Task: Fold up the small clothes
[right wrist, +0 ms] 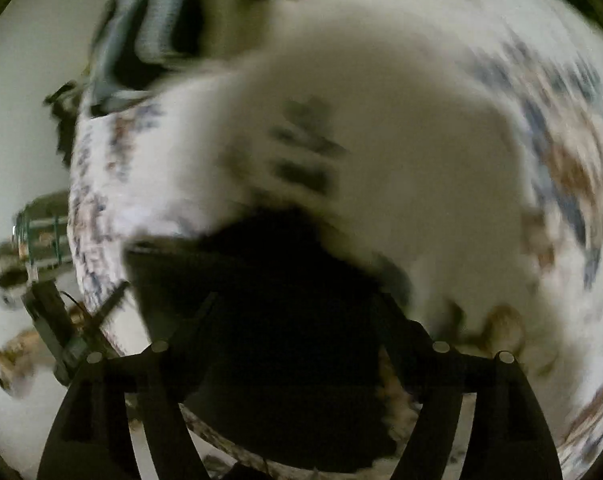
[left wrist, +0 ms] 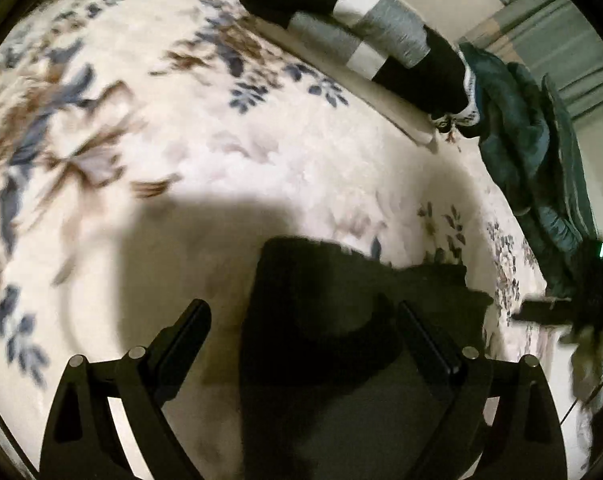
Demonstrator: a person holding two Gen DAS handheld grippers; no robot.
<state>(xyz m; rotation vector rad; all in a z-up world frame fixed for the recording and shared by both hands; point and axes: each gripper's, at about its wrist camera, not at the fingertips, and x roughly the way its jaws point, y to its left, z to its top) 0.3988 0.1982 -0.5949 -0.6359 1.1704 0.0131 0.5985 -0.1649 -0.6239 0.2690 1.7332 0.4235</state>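
Observation:
A black garment (left wrist: 321, 380) lies flat on the floral blanket (left wrist: 181, 140) at the bottom of the left wrist view. My left gripper (left wrist: 301, 308) hangs over it with its fingers spread wide, one on each side, and the pads are not pressing the cloth. The right wrist view is badly blurred. There the same black garment (right wrist: 261, 248) lies under my right gripper (right wrist: 297, 300), whose fingers also stand wide apart with nothing pinched between them.
A folded stack of black, grey and white clothes (left wrist: 365, 28) rests at the far side of the bed. A teal garment (left wrist: 521, 132) lies bunched beside it on the right. The bed's edge (right wrist: 81, 200) drops to a pale floor, where a shiny metal object (right wrist: 25, 248) stands.

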